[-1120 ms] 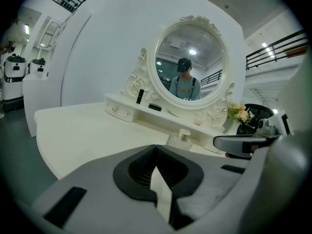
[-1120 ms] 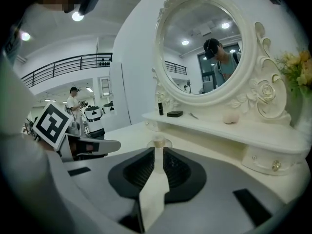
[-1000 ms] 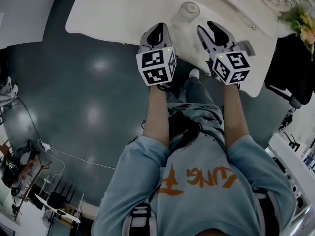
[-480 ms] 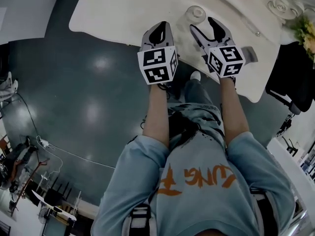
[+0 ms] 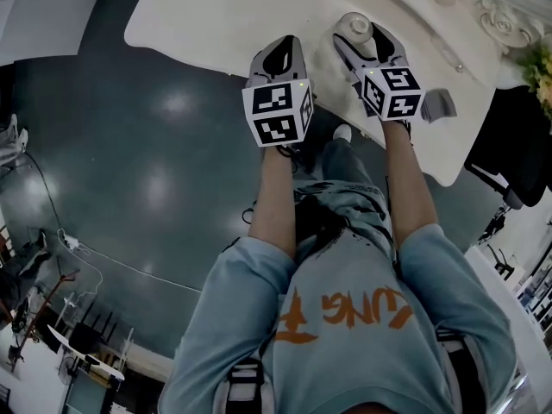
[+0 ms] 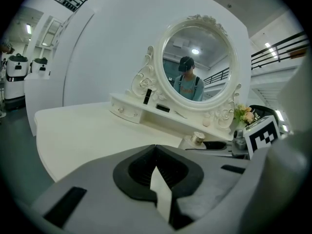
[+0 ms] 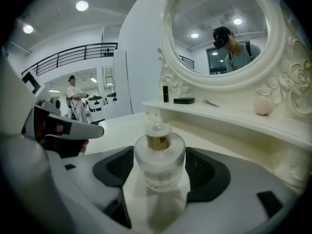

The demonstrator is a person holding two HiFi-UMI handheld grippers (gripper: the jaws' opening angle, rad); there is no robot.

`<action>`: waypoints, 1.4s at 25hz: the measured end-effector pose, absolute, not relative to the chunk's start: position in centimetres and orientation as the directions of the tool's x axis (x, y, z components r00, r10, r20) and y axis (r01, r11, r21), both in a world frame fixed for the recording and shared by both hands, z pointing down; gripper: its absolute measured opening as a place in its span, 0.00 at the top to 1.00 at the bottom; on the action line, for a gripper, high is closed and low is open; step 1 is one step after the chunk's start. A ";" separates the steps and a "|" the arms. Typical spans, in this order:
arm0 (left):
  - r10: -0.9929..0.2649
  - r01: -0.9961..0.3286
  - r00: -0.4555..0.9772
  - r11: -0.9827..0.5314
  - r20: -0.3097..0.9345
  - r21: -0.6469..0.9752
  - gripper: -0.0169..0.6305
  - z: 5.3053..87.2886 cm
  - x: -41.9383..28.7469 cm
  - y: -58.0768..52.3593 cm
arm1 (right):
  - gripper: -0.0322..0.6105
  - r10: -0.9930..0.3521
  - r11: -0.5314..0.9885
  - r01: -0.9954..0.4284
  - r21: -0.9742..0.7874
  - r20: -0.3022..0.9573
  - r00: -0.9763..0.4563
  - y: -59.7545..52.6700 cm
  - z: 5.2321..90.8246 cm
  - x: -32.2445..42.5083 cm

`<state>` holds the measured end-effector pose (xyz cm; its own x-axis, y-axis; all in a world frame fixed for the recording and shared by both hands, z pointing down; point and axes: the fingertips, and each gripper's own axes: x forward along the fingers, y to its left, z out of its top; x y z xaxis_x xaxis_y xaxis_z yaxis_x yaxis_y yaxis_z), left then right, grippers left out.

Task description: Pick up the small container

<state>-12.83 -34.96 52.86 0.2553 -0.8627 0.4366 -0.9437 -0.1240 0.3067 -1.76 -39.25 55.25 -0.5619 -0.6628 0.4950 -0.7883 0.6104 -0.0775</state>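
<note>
Frosted-glass small container (image 7: 159, 162) with a gold collar stands upright on the white dressing table (image 5: 207, 24), squarely between the jaws of my right gripper (image 7: 160, 179) — long axis vertical, one dark pad on either side. Those jaws are opening wide and, as far as I can see, not pressing it. My left gripper (image 6: 156, 172) sits beside, farther off, jaws closed together on nothing. What's inside the container I can't tell — the glass is too cloudy.
</note>
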 end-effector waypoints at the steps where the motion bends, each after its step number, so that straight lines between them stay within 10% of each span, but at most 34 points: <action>1: -0.862 -0.943 0.256 -0.124 0.437 0.308 0.94 52.9 -12.8 -34.9 | 0.46 -0.661 0.608 -0.789 -0.087 0.495 -0.564 -39.5 55.5 -1.8; 23: -0.891 -0.944 0.215 -0.084 0.400 0.320 0.94 50.6 -14.8 -34.0 | 0.44 -0.633 0.554 -0.826 -0.104 0.592 -0.499 -40.5 57.2 -3.3; 35: -0.916 -0.950 0.232 -0.140 0.326 0.280 0.94 46.3 -14.5 -34.4 | 0.44 -0.735 0.538 -0.831 -0.139 0.405 -0.544 -38.8 47.7 -3.3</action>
<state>-14.49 -34.38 46.33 0.2317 -0.9165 0.3262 -0.9496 -0.1402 0.2805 -3.28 -38.77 47.69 -0.5435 -0.7354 0.4046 -0.8315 0.5378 -0.1395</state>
